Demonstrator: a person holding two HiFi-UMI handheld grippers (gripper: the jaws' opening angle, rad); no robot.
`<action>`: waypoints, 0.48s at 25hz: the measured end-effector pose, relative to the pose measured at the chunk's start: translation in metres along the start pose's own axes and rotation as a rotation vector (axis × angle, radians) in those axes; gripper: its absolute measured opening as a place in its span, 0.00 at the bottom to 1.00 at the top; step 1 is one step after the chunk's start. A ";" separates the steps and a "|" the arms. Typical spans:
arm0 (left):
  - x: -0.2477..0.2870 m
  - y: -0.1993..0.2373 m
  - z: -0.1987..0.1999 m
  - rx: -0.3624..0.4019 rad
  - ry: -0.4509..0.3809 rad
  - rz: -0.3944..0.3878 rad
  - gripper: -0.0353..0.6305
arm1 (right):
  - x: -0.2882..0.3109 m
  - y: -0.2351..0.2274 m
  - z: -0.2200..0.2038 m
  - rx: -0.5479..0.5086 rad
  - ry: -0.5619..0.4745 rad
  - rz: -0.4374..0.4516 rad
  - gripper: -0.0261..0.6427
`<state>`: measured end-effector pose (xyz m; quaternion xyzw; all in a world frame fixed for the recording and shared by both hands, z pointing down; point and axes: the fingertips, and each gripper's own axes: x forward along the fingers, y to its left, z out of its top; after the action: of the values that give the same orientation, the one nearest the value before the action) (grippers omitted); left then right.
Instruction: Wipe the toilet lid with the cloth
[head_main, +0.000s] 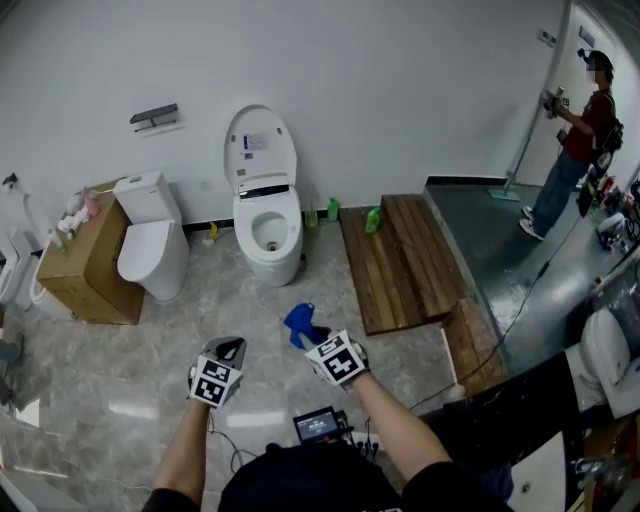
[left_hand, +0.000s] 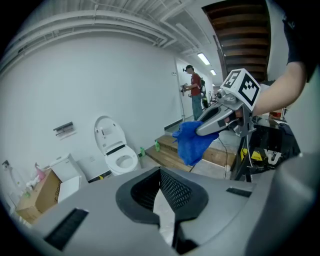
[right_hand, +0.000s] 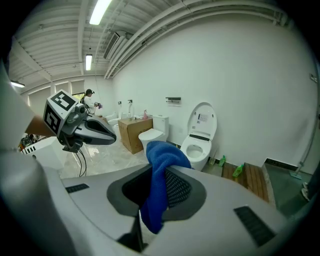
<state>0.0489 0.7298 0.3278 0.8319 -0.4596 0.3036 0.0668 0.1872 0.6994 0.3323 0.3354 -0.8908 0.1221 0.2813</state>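
In the right gripper (right_hand: 152, 200): blue cloth (right_hand: 160, 170) clamped between the jaws, one fold standing above them, the tail hanging below
Left gripper (left_hand: 162, 200): jaws a narrow slit apart, nothing between them, marbled floor (head_main: 120, 400) showing through
Toilet (head_main: 270, 235): against the white wall, seat down, well ahead of both tools
Toilet lid (head_main: 258, 150): raised upright at the wall, well apart from the blue cloth
To its left: second toilet (head_main: 150, 250), lid shut
To its right: wooden platform (head_main: 400, 262)
Far right: a person (head_main: 580, 140) standing at a door
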 end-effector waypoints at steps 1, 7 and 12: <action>0.000 -0.001 0.000 0.000 -0.003 -0.003 0.07 | 0.000 0.000 -0.001 0.002 -0.001 0.003 0.12; 0.012 -0.006 0.002 0.001 0.010 -0.007 0.07 | 0.000 -0.014 -0.009 0.003 0.012 0.004 0.12; 0.029 -0.013 0.016 0.011 0.002 0.007 0.07 | -0.002 -0.037 -0.016 0.016 0.008 0.019 0.12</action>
<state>0.0778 0.7095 0.3334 0.8304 -0.4605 0.3074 0.0616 0.2195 0.6797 0.3457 0.3288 -0.8916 0.1334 0.2811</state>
